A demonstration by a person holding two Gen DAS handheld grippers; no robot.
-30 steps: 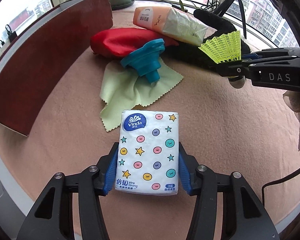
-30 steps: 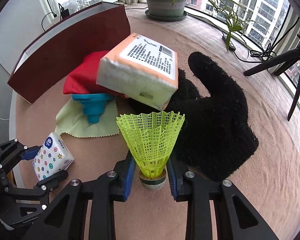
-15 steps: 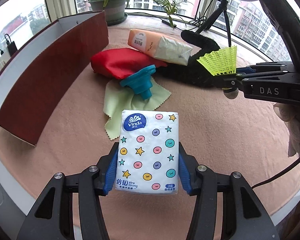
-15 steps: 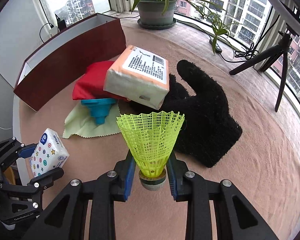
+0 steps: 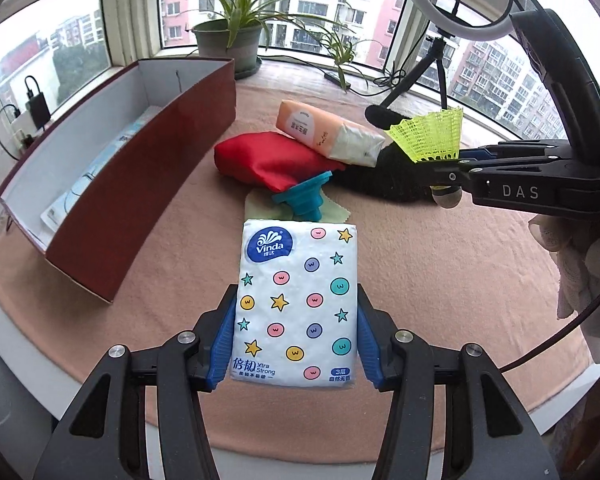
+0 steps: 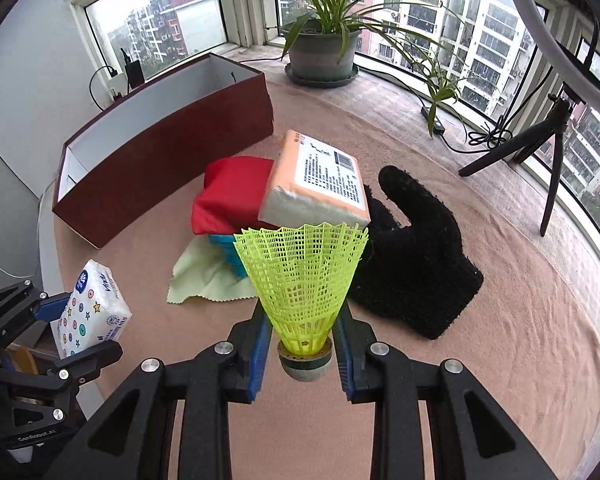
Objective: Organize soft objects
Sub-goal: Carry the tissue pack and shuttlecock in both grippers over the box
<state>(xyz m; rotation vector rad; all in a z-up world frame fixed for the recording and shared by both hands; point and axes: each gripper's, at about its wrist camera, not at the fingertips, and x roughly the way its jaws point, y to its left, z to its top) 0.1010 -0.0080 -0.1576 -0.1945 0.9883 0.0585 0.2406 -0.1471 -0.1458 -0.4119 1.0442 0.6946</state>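
Note:
My left gripper (image 5: 296, 332) is shut on a white Vinda tissue pack (image 5: 296, 304) with coloured dots and stars, held above the tan tablecloth. My right gripper (image 6: 302, 346) is shut on the base of a neon-yellow shuttlecock (image 6: 302, 276), also lifted clear of the table. On the cloth lie a red pouch (image 5: 268, 160), an orange tissue pack (image 5: 324, 132) leaning on it, a teal funnel (image 5: 304, 198) over a pale green cloth (image 6: 204, 276), and a black glove (image 6: 416, 256). The dark red box (image 5: 140, 176) stands open at the left.
A potted plant (image 6: 320, 56) sits at the back by the windows. A black tripod (image 6: 540, 152) and cables (image 6: 480, 136) stand at the right rear. Flat items lie inside the box. A gloved hand (image 5: 580, 264) holds the right gripper. The table edge (image 5: 4, 328) curves near left.
Both grippers have risen with their loads; the table objects look smaller and farther. The inside of the box has come into view. Neither grip has changed.

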